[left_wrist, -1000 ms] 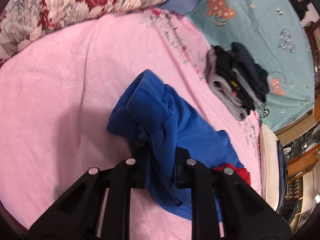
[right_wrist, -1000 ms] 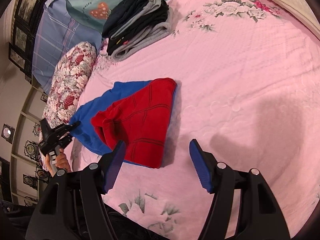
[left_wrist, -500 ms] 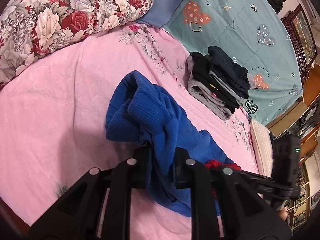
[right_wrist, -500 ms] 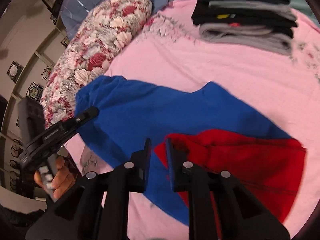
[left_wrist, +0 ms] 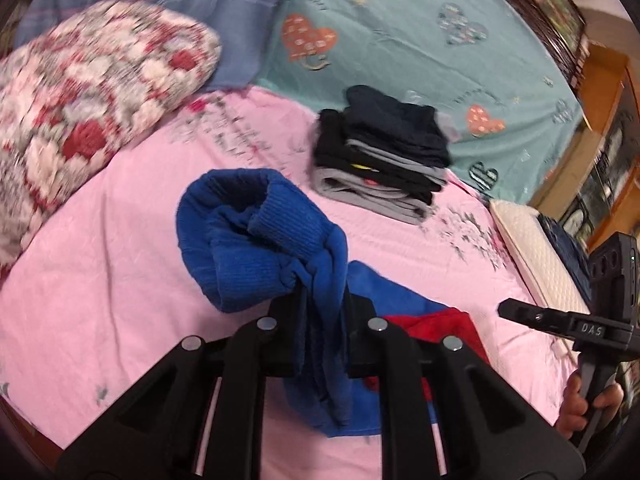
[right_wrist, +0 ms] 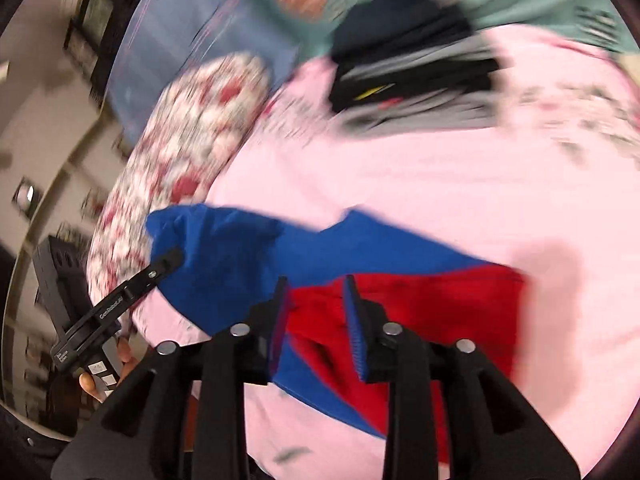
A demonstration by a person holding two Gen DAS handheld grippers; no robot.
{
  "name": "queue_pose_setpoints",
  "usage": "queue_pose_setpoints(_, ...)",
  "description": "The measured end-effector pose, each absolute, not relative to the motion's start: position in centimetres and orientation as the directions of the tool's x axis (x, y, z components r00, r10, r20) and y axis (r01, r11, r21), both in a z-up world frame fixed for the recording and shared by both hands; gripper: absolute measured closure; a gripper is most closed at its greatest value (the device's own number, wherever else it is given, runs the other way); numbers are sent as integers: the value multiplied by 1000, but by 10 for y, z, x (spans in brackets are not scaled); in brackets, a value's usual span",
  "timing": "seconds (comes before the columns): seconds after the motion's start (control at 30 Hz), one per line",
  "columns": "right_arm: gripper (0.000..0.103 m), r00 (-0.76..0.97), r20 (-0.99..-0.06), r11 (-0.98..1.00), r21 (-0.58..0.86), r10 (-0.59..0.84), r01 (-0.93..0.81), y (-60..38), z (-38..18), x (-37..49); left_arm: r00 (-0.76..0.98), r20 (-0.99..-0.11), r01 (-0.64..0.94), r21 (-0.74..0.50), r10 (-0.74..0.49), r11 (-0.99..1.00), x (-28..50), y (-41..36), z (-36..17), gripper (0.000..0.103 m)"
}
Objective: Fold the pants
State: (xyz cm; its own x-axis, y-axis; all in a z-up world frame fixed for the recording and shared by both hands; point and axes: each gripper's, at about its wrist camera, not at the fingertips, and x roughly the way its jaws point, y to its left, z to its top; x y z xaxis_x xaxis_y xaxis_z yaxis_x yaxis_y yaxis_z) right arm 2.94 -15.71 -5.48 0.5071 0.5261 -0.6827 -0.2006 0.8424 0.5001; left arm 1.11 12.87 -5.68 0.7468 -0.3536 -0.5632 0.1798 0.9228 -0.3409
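Left tongs clenched on a bunched blue fleece pants edge, ribbed cuff lifted off the pink quilted bed. Right tongs slightly parted around the red panel, grip uncertain. Risk: soft thick fleece slipping out mid-lift, collapsing the fold crooked. Farther back, folded dark clothes stack, floral pillow.

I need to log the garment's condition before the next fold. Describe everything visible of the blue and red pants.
The blue and red pants look like soft knit fleece, royal blue with a red panel and a ribbed blue cuff. They lie crumpled on the pink bedspread, not yet folded flat. The left tool is shut on bunched blue cloth, lifting it. The right tool straddles the red part, jaws slightly apart.
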Motion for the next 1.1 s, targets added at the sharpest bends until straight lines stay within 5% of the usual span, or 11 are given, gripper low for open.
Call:
queue_pose_setpoints(0.33, 70, 645, -635, 803, 594, 424, 57, -299, -80, -64, 528, -664, 623, -120, -529, 773, -36, -63, -69, 92)
queue_pose_setpoints(0.47, 70, 625, -643, 775, 625, 442, 95, -315, -102, -72, 352, -815, 665, -129, -460, 736, -24, -110, -126, 86)
queue_pose_setpoints(0.57, 70, 581, -662, 766, 635, 473, 99, -317, -116, -67, 387, -790, 663, -121, -476, 739, -31, -105, -116, 84)
queue_pose_setpoints(0.63, 70, 576, -665, 774, 627, 475, 85, -317, -113, -67, 394, -751, 661, -170, -530, 731, -35, -88, -95, 60)
queue_pose_setpoints(0.67, 69, 577, -665, 777, 624, 474, 81, -315, -111, -65, 388, -724, 655, -218, -571, 723, -35, -78, -85, 21)
queue_pose_setpoints(0.7, 61, 579, -665, 782, 619, 472, 74, -313, -107, -62, 398, -683, 645, -265, -612, 716, -38, -65, -74, 12)
queue_pose_setpoints(0.87, 58, 594, -633, 801, 598, 496, -32, -289, -74, -49, 466, -590, 584, -354, -659, 730, -36, -9, -35, 12)
queue_pose_setpoints(0.93, 58, 592, -615, 800, 594, 521, -86, -275, -64, -43, 494, -590, 532, -375, -638, 759, -28, 9, -34, 13)
queue_pose_setpoints(0.97, 58, 580, -607, 792, 599, 543, -114, -265, -60, -37, 508, -598, 501, -379, -619, 778, -25, 17, -39, 25)
queue_pose_setpoints(1.07, 59, 556, -625, 806, 573, 549, -151, -243, -60, -26, 440, -652, 495, -398, -617, 773, -17, 18, -56, 92)
queue_pose_setpoints(1.1, 64, 543, -637, 811, 562, 548, -159, -235, -64, -25, 412, -672, 503, -395, -615, 769, -17, 13, -66, 101)
